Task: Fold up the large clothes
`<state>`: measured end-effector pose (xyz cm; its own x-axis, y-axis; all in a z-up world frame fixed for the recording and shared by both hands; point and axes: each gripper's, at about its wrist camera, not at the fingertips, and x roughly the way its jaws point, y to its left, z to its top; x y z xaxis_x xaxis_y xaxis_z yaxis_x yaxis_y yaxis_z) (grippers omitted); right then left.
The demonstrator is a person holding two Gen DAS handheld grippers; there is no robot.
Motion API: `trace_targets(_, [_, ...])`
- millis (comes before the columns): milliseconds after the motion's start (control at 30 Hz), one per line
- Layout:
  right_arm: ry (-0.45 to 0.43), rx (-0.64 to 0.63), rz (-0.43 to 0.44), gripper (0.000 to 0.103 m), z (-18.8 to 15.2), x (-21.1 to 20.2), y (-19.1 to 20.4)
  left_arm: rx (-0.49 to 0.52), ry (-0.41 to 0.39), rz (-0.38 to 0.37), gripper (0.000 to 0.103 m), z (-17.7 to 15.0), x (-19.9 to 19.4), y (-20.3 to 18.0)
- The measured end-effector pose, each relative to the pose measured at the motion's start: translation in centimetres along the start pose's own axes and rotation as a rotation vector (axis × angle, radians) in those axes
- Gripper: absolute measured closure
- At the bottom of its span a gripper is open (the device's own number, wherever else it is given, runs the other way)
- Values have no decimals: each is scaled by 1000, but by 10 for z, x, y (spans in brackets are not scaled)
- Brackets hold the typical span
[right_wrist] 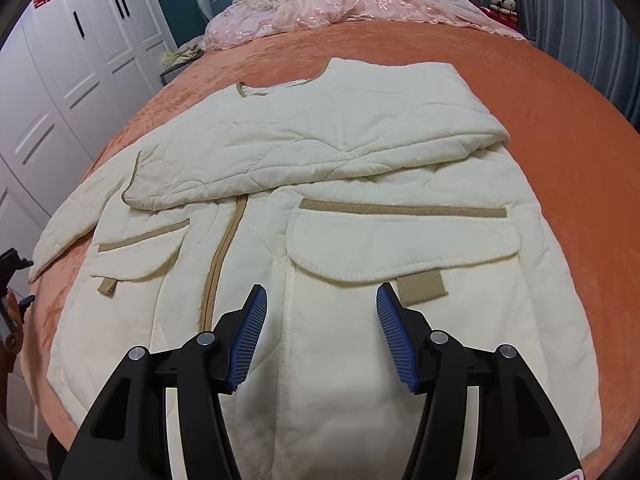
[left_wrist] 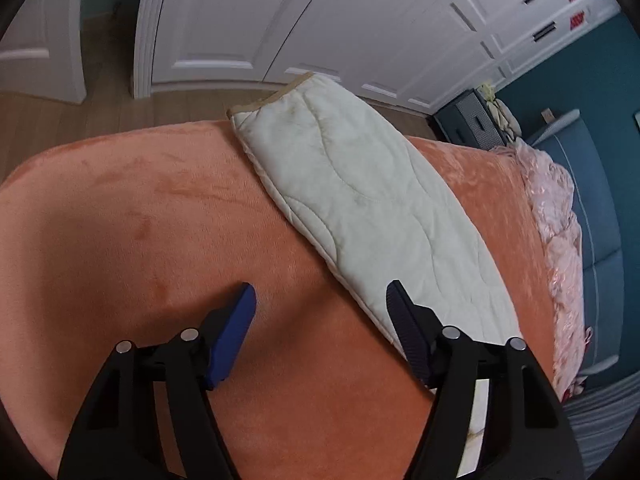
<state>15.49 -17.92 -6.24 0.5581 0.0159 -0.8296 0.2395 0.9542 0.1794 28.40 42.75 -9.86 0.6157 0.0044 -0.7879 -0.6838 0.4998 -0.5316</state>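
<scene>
Left wrist view: left hand-held gripper (left_wrist: 320, 300) spread, pinching nothing; cream quilted jacket's sleeve (left_wrist: 360, 208) on orange plush bedspread (left_wrist: 120, 220).
Right wrist view: right hand-held gripper (right_wrist: 322, 300) spread above the cream quilted jacket (right_wrist: 320, 184), one sleeve folded across its chest.

An orange-covered bed (right_wrist: 560, 128) — cream quilted jacket (right_wrist: 320, 208) spread flat, pink lace bedding (right_wrist: 320, 8) at its head.

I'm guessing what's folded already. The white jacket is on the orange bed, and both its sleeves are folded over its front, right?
Not quite. Only one sleeve is folded across the front of the white jacket. The other sleeve is not folded and lies straight out on the orange bed, as the left wrist view shows.
</scene>
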Motion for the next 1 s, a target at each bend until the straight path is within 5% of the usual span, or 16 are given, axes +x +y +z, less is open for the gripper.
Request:
trace_targets(33, [1,-5,0,46,0,-1,4,-20,-8,-8,40,4,1,-1])
trace_targets(100, [-6,-21,2,46,-1,-3,12,-22,19,-58,73,8,8,-9])
trace_targets(167, [-10,-37,11,46,-1,-6,21,-26,67,-73,91,9,17,-21])
trace_targets(300, [-20,-58,27,46,-2,-12,33,109,10,-86,98,8,-1,-69])
trace_targets(467, [-9,-35,44,46,-9,-14,28,341,-20,-231,99,-24,-54,-167])
trace_targets(600, [-6,-7,41,46,-11,-17,13,588,-33,-366,103,-89,-102,-252])
trace_targets(767, [-28,4,18,46,-8,-26,-10,908,3,-485,103,-211,-137,-337])
trace_targets(900, [-35,27,3,46,-6,-28,-31,1071,147,-555,103,-309,-126,-366])
trace_targets(1000, [-33,63,5,46,-3,-29,-45,1079,244,-543,103,-354,-104,-356])
